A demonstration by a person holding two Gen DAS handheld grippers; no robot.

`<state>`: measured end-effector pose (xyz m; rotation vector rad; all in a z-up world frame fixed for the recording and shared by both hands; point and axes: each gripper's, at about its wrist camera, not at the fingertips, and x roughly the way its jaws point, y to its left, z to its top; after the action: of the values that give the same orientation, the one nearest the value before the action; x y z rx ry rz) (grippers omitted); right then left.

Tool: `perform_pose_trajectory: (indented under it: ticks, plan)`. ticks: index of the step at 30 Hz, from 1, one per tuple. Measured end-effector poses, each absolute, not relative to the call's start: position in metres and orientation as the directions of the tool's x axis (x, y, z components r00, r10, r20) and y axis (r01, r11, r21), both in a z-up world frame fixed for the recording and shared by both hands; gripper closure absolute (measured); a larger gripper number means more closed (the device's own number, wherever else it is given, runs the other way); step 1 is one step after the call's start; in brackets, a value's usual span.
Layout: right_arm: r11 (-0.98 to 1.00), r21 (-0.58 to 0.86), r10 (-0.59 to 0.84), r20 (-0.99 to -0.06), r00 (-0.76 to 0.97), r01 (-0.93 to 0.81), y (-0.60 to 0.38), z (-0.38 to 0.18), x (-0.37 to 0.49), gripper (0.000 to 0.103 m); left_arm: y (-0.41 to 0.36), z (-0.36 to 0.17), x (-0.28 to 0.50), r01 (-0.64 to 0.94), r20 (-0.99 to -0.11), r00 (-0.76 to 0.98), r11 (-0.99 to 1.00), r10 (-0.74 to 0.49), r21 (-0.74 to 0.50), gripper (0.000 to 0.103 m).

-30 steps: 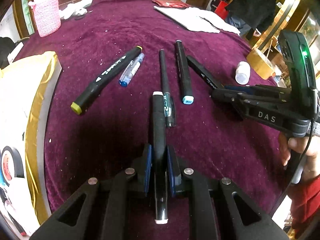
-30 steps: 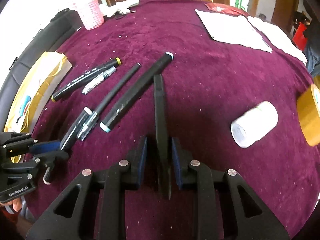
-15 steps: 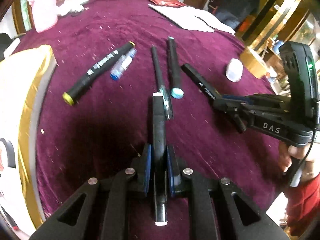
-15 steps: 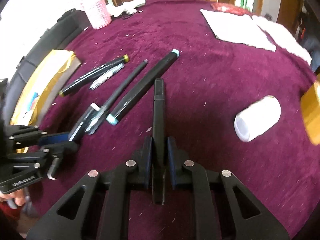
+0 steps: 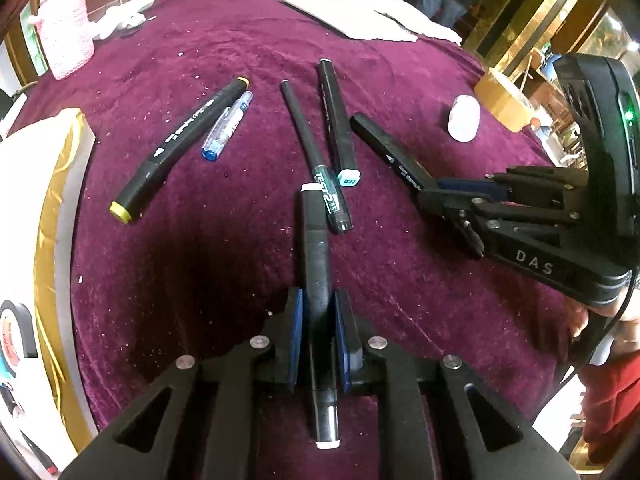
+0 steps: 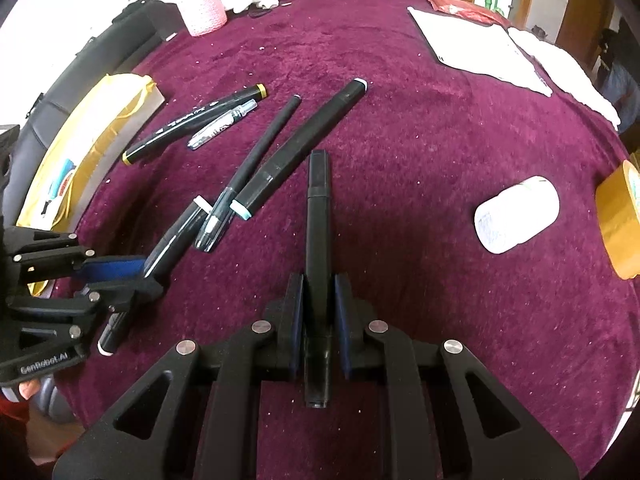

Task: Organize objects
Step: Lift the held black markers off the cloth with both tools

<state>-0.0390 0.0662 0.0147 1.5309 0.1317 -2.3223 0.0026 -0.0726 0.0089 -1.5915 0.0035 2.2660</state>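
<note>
My left gripper (image 5: 318, 312) is shut on a black white-ended marker (image 5: 314, 248), held just above the purple cloth; it also shows in the right wrist view (image 6: 176, 236). My right gripper (image 6: 318, 296) is shut on a plain black marker (image 6: 318, 216), seen in the left wrist view (image 5: 384, 148). On the cloth lie a yellow-capped marker (image 5: 180, 148), a clear blue pen (image 5: 226, 128), a thin black pen (image 5: 314, 156) and a teal-capped marker (image 5: 336, 120).
A white pill bottle (image 6: 516, 214) lies on its side at the right, beside a roll of brown tape (image 6: 618, 216). A yellow-and-white bag (image 5: 28, 216) is at the left edge. A pink cup (image 6: 200, 4) and white papers (image 6: 476, 48) are at the back.
Both grippers have drawn back and lifted a little with their markers; the right one closed firmly on its marker. The pens on the cloth have not moved.
</note>
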Motion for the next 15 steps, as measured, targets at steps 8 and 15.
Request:
perform_pose_trajectory:
  ticks: [8, 15]
  plan:
    - [-0.935, 0.039, -0.187, -0.899, -0.396, 0.352, 0.056, 0.014, -0.037, 0.089, -0.078, 0.012, 0.007, -0.298, -0.866, -0.356, -0.921, 0.351, -0.251, 0.089]
    - [-0.936, 0.179, -0.299, -0.856, -0.421, 0.302, 0.071, 0.028, -0.029, 0.089, -0.102, 0.034, 0.008, -0.267, -0.818, -0.421, -0.915, 0.393, -0.302, 0.089]
